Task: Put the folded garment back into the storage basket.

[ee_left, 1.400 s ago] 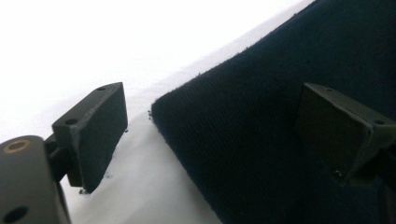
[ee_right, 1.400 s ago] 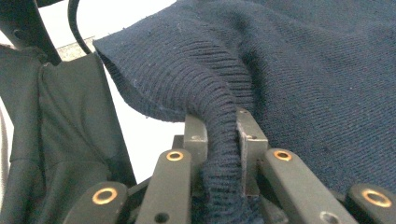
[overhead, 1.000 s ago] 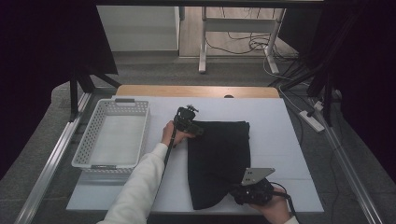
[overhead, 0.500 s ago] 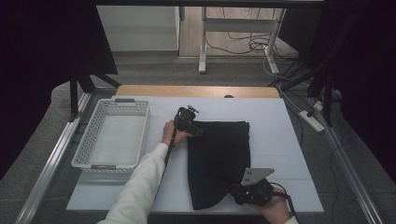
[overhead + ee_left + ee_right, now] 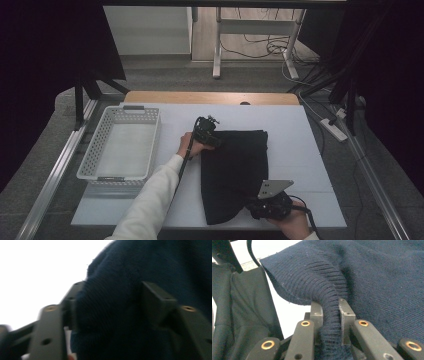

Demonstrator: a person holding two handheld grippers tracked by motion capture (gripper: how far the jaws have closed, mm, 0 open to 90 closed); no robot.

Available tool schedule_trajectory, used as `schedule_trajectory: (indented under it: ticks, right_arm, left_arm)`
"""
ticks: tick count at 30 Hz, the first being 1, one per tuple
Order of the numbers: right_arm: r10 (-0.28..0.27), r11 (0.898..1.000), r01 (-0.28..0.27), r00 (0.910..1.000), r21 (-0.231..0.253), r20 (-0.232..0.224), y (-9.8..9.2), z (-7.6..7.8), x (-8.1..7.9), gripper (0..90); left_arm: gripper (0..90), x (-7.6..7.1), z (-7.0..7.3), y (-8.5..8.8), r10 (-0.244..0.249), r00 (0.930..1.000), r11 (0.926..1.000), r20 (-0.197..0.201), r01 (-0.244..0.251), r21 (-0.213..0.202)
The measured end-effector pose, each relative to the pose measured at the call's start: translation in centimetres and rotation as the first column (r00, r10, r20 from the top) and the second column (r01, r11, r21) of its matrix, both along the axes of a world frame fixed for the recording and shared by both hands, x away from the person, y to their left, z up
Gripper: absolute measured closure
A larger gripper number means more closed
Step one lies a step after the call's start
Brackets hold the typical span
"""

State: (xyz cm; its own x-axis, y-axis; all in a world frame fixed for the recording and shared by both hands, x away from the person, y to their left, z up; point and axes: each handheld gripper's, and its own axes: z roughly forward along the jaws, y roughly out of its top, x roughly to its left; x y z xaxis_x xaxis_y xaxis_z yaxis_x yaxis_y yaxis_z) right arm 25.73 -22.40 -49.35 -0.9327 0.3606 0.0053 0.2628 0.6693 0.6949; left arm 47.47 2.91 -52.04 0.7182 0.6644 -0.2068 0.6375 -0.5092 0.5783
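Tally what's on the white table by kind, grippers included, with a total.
Navy knit garment: 1
White perforated basket: 1
Grippers: 2, left gripper at the garment's far corner, its jaws just closing on the knit, and right gripper pinching the near edge
Total: 4

A white table (image 5: 300, 150) with a wooden strip along its far edge carries two things. A white perforated plastic basket (image 5: 121, 147) sits at the left. A dark navy knitted garment (image 5: 235, 170) lies folded flat near the middle.
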Motion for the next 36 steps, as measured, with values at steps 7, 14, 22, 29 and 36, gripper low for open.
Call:
schedule_trajectory:
  ticks: [7, 14, 22, 29, 36]
  right_arm:
    - [-0.008, 1.0, 0.008, 0.9999, 0.021, 0.007, -0.1, 0.1, 0.0, 77.5]
    - [-0.041, 0.995, 0.036, 0.9978, 0.093, 0.052, -0.5, 0.9, -0.2, 77.6]
    - [-0.08, 0.987, 0.062, 0.9896, 0.147, 0.119, -1.0, 2.3, -0.4, 77.6]
    - [-0.108, 0.979, 0.081, 0.9845, 0.187, 0.138, -1.4, 3.0, -0.3, 77.6]
    - [-0.126, 0.972, 0.089, 0.9785, 0.217, 0.163, -1.6, 3.6, -0.4, 77.6]
  left_arm:
    - [68.5, -0.4, 0.4, 0.2, -0.024, 0.9996, 0.9994, 0.015, 0.024, -0.026]
    - [70.0, -1.0, 1.9, 1.1, -0.016, 0.9982, 0.992, 0.058, 0.023, -0.124]
    - [70.6, -1.7, 4.0, 1.6, -0.012, 0.9933, 0.9801, 0.115, 0.035, -0.195]
    - [70.8, -2.1, 5.0, 1.5, -0.021, 0.9889, 0.9737, 0.147, 0.054, -0.221]
    - [70.9, -2.5, 6.3, 1.5, -0.023, 0.9843, 0.9668, 0.175, 0.066, -0.247]
